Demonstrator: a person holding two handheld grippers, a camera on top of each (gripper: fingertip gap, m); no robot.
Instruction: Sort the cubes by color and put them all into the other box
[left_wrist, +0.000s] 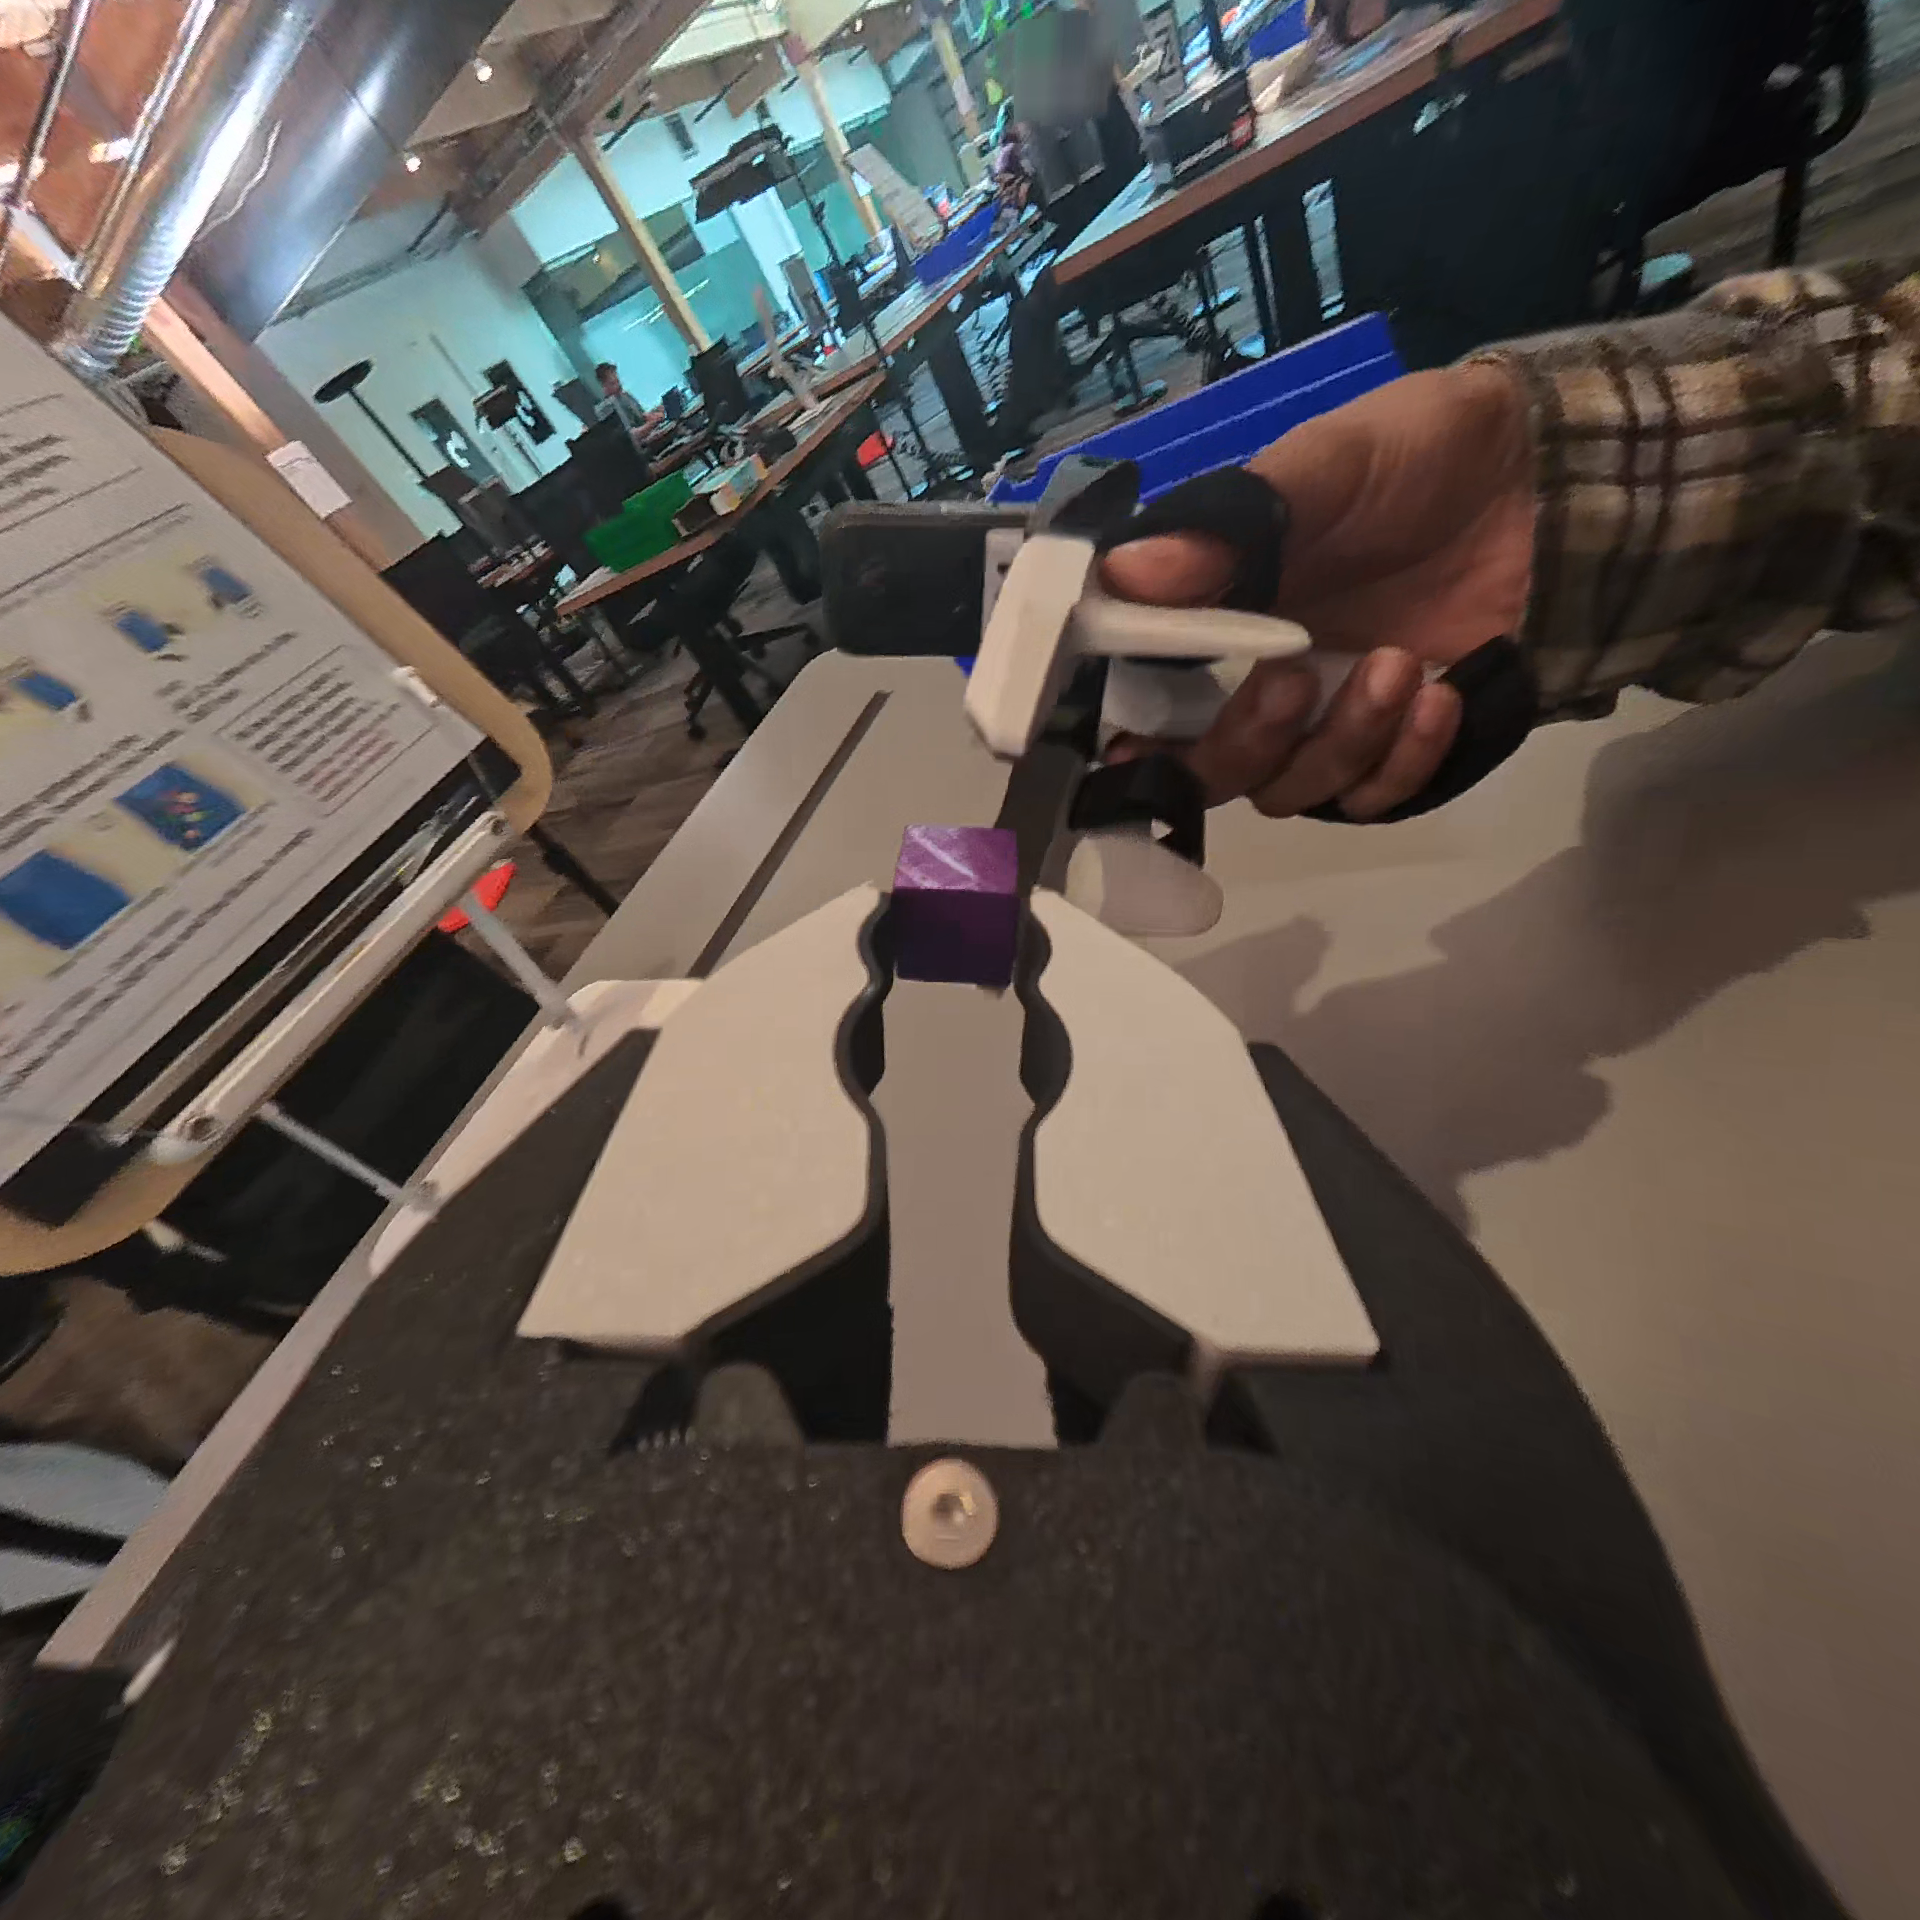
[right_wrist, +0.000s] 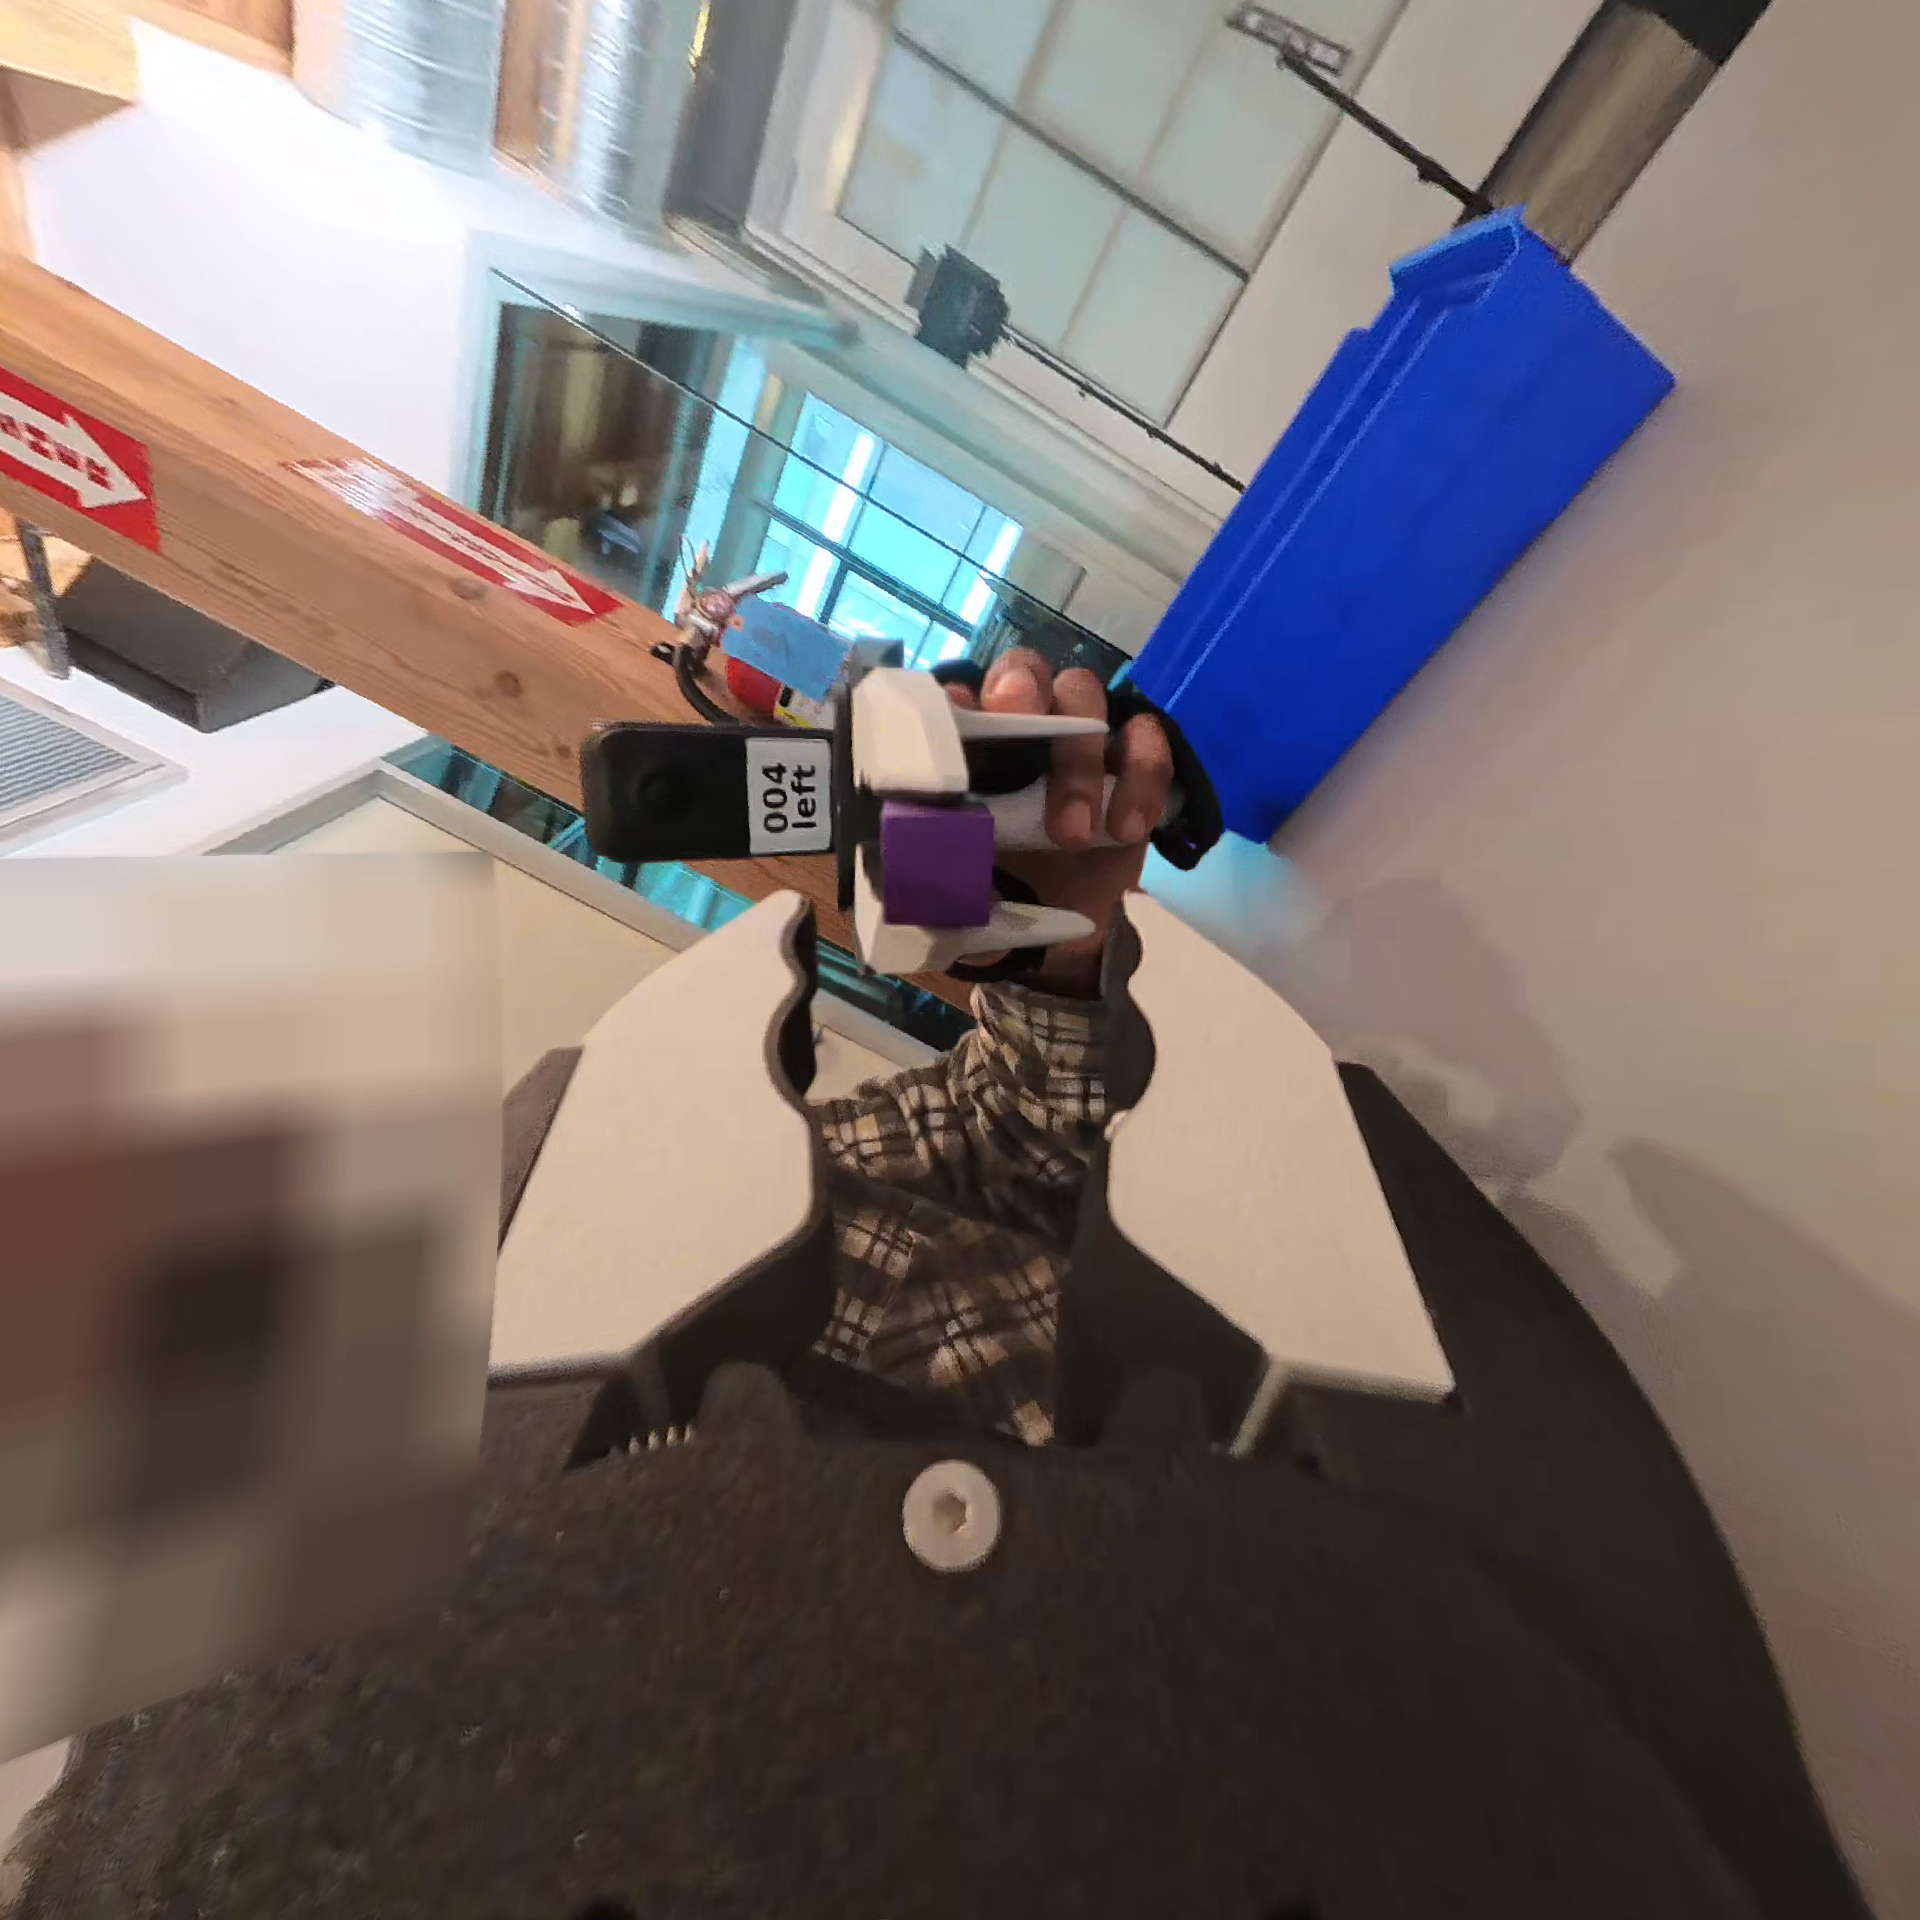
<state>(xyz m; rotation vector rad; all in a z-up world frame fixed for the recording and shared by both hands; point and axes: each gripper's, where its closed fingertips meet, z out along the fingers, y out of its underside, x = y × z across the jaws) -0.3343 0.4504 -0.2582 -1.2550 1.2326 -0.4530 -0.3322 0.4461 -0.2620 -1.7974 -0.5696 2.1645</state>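
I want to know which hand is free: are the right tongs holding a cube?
No. In the right wrist view the right tongs stand open and empty, while the purple cube sits clamped in the left tongs beyond.

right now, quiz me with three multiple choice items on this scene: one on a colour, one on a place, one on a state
1. What colour is the box on the table?
A. green
B. red
C. blue

2. Where is the purple cube?
A. inside the box
B. between the jaws of the left gripper
C. in the person's bare fingers

3. How do the jaws of the right gripper stand?
A. open, with nothing between them
B. shut on a cube
C. shut on nothing

Answers:
1 C, the right wrist view shows its walls plainly blue.
2 B, both views show the cube pinched at the tips of the left gripper's jaws.
3 A, the right wrist view shows a wide gap with only the sleeve seen through it.
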